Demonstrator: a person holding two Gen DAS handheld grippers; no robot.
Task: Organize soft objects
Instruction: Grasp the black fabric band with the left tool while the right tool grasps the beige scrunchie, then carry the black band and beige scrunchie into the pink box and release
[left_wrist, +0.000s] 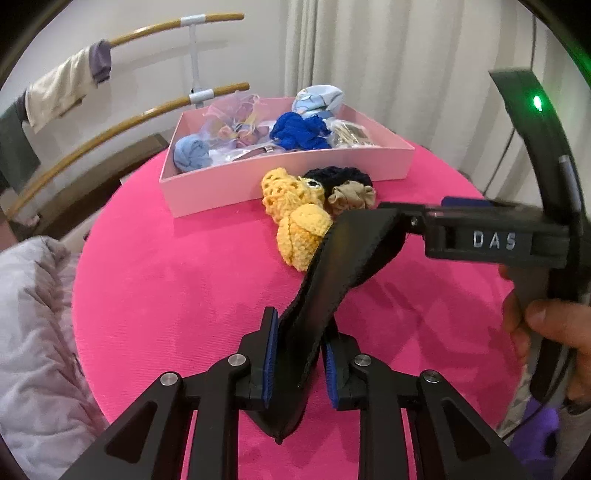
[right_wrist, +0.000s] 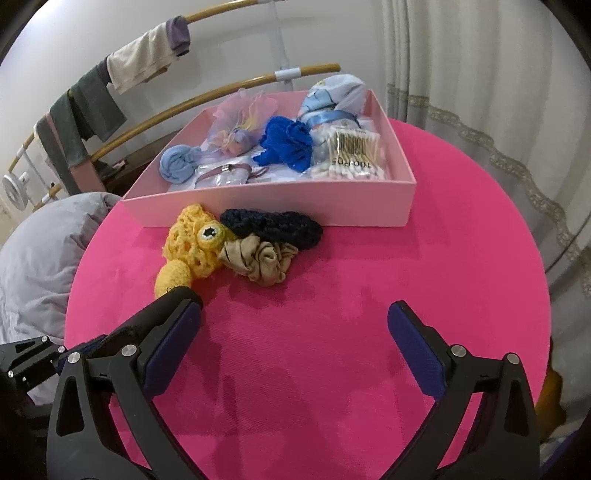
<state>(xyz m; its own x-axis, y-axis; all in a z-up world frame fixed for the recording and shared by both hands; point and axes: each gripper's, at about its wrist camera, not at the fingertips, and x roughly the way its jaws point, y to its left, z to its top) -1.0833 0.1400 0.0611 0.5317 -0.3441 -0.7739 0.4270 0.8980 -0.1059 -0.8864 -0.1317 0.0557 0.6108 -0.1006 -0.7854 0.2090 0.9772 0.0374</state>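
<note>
1. Left gripper (left_wrist: 299, 363) is clamped on a black padded strap-like piece (left_wrist: 332, 280), lifted over the pink table (left_wrist: 166, 295).
2. Right gripper (right_wrist: 295, 332) hangs wide apart, holding nothing.
3. Pink box (left_wrist: 288, 171) sits far side; carry the piece over the yellow crochet toy (left_wrist: 295, 218) without dragging it, I'd say.

The desk (right_wrist: 369, 295) is covered in matt ribbed pink cloth, and the yellow toy (right_wrist: 192, 243) is crocheted from rough yarn.
</note>
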